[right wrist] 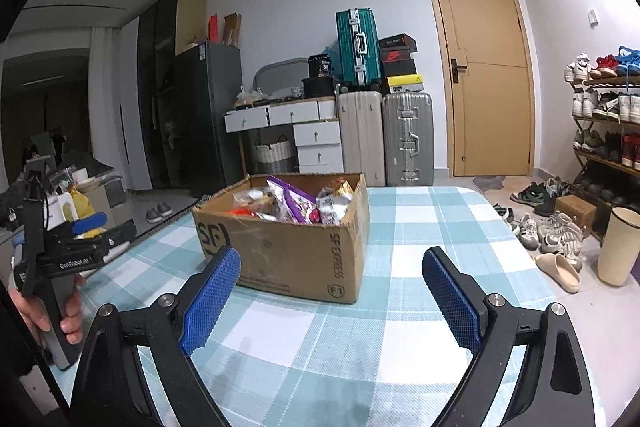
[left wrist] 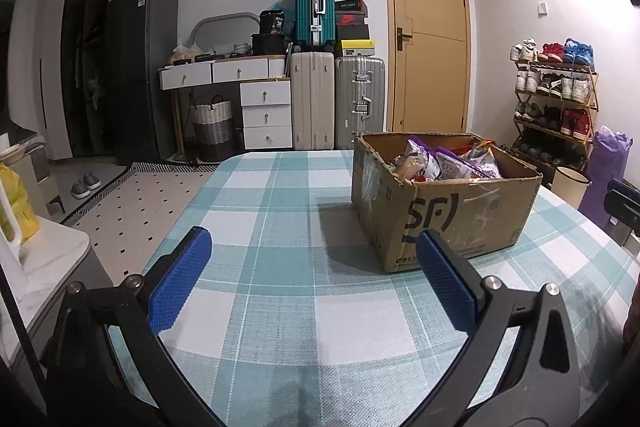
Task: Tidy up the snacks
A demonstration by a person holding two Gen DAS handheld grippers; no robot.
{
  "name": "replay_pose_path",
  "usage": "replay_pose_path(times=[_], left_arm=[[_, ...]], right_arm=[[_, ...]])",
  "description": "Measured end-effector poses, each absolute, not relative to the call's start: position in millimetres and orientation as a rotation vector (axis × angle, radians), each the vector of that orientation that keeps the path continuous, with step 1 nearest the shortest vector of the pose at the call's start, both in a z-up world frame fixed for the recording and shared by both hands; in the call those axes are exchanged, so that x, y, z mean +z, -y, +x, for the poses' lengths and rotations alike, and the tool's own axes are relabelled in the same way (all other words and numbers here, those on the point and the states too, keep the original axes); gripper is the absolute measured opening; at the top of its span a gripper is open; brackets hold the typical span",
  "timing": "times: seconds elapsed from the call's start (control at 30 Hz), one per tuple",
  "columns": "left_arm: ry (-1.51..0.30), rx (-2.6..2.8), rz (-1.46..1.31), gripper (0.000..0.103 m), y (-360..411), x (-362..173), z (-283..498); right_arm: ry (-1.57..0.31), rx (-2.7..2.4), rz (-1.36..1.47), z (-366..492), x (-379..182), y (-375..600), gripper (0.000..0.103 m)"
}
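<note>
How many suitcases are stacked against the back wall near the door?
3. A cream suitcase and a silver suitcase stand side by side on the floor; a teal suitcase stands on top of the cream one. Others may be hidden behind the shoeboxes.

We carry two matching tools: our left gripper and our right gripper each have black angular arms with triangular cut-outs, round silver screws at the joints and blue fingers faced with a fine diamond-textured grip. Seen from the right wrist view, the left tool has a grey handle wrapped by our left hand and a black body with white "GenRobot.AI" lettering
</note>
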State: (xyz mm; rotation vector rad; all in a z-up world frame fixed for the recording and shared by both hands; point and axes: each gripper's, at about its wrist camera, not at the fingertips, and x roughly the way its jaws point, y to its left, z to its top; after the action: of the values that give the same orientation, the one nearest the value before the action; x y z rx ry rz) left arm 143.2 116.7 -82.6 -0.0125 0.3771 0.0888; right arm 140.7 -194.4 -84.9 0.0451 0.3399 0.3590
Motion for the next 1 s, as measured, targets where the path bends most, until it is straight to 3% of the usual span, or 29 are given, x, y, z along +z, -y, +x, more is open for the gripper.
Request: replay_pose_path(times=[1.0], left_arm=[[-0.329, 0.056, -0.013, 0.102, -114.1, -85.4, 140.1]], right_arm=[[-0.327, 0.339, -0.047, 138.7, -90.3, 177.2, 0.1]])
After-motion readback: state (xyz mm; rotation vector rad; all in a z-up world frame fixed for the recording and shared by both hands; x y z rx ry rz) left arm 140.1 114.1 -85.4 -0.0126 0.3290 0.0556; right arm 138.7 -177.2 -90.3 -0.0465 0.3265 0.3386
